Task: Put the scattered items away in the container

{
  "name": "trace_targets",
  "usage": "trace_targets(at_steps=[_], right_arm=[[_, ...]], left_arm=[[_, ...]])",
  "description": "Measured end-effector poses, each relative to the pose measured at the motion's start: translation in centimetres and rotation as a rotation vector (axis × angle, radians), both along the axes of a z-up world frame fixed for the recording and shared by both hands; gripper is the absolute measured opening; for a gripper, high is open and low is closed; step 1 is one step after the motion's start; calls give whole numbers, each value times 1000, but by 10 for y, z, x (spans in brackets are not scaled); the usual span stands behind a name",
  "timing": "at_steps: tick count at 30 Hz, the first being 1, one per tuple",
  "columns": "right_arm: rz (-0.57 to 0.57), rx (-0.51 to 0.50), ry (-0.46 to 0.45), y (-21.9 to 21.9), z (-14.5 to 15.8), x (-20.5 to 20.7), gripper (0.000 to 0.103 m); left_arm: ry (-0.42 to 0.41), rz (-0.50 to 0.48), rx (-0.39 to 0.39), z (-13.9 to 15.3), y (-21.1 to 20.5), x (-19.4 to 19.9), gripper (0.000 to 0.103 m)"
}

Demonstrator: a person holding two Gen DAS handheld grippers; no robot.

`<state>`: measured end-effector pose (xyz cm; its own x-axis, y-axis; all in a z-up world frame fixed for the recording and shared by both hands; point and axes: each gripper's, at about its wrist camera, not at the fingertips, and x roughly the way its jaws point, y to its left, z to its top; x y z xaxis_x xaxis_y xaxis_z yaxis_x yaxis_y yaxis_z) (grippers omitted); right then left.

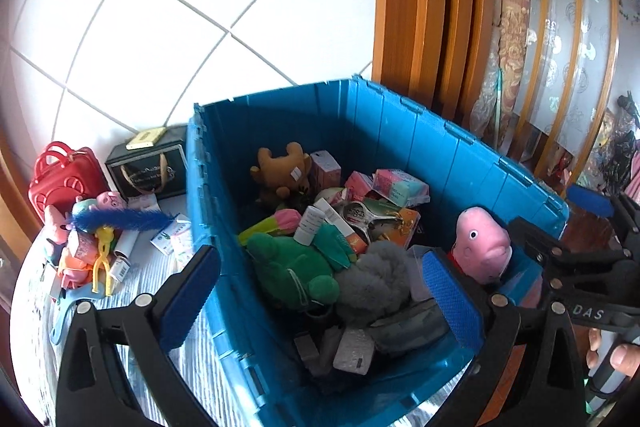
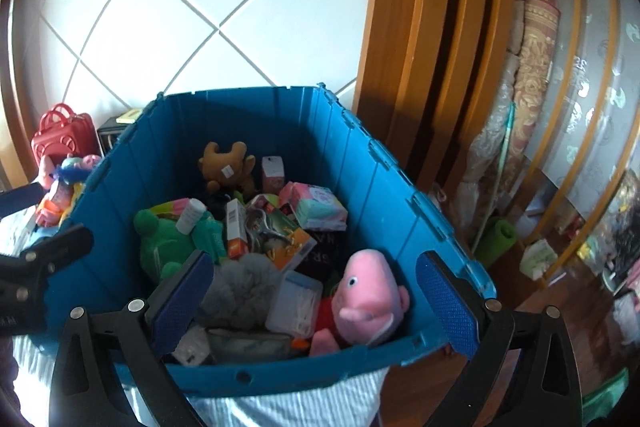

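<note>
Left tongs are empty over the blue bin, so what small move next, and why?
Probably swing the left tongs left, out over the bin's wall toward the pile on the striped cloth. Both tongs stand open with nothing between them, the pink pig plush already lies inside the bin, and the blue feather and yellow toy are still outside it.

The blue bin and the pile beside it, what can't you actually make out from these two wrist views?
- Bottom of the blue bin: both views, buried under toys and boxes.
- Pink pig plush: lower body hidden by the bin's near wall in the right wrist view.
- Toy pile left of the bin: mostly hidden by the bin wall in the right wrist view.
- Box labels: too small and blurred to read.
</note>
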<state>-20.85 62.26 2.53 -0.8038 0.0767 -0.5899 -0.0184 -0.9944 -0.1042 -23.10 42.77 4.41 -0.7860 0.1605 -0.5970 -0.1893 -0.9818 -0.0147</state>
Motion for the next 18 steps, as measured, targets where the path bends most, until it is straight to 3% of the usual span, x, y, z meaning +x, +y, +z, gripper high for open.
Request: trace_targets(at_steps=[5, 10, 18], right_arm=[[-1, -19, 23, -12, 5, 31, 103], [3, -20, 40, -27, 11, 53, 103], [-24, -23, 48, -30, 16, 63, 103]], left_arm=[[4, 13, 40, 10, -19, 20, 103], [-1, 41, 26, 13, -30, 35, 103], [5, 29, 26, 14, -31, 44, 103]])
